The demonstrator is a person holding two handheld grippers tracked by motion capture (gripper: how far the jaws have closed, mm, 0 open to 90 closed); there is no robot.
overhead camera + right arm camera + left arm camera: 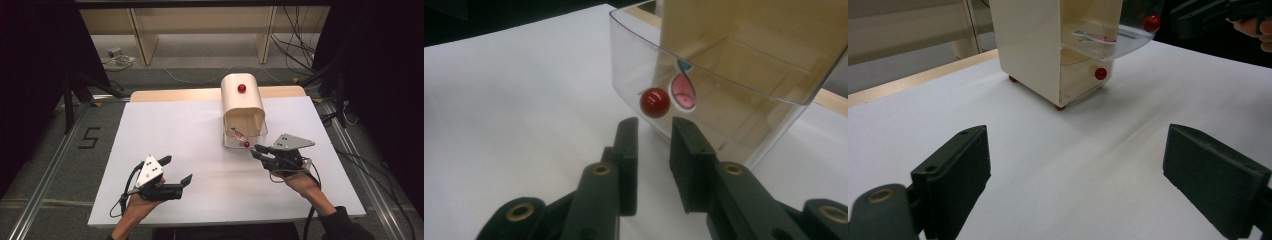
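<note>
White-topped rectangular table (165, 140) with a pale wooden far edge (175, 94). Grey carpeted floor (55, 145), a dark "5" marking (89, 137) on it at left. Light wooden shelving (200, 25) behind; black cables (295, 45) trail at right. Surroundings dim, dark.

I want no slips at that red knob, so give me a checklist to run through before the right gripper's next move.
1. Right gripper lined up with the red knob on the clear door: ok, the knob sits just ahead of the gap.
2. Jaws around the knob: not ok, they stop short of it, with nothing between them.
3. Gap wide enough for the knob: cannot tell, it looks narrow.
4. Door position: ok, swung open in front of the cream box.
5. Packet inside out of the way: ok, it lies behind the clear wall.
6. Left gripper out of the way: ok, open over the bare table.
</note>
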